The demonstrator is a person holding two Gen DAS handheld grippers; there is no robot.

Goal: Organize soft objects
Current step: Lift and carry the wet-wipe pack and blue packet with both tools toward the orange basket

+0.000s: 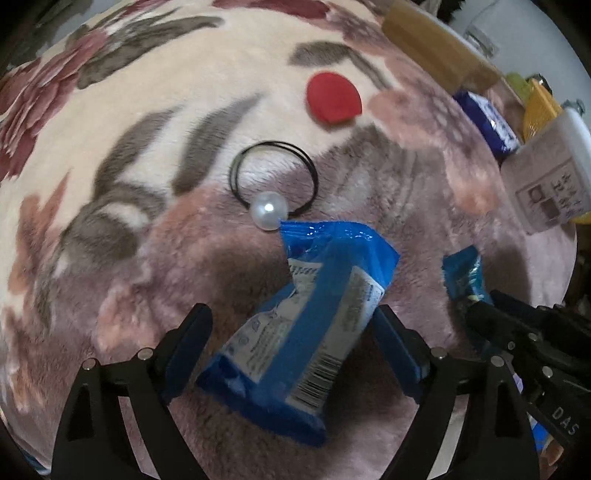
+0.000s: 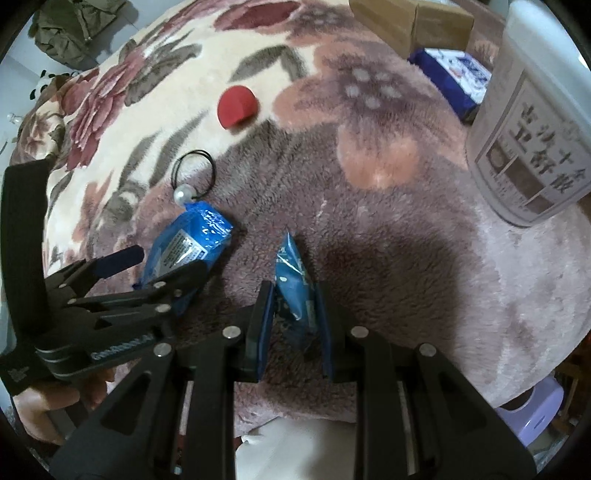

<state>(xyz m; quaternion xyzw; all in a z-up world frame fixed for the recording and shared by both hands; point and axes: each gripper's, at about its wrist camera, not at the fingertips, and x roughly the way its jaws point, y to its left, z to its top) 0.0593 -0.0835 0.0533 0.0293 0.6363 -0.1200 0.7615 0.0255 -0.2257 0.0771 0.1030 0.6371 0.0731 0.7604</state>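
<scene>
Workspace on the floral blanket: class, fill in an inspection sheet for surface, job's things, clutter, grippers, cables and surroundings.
Surface: plush floral blanket.
Job's things: large blue packet; small blue packet; red sponge; pearl hair tie.
Clutter: white labelled jar; cardboard boxes; dark blue pack.
Grippers: left gripper jaws open around large packet; right gripper shut on small packet.
Cables: nothing seen.
Surroundings: purple stool; green garment.
</scene>
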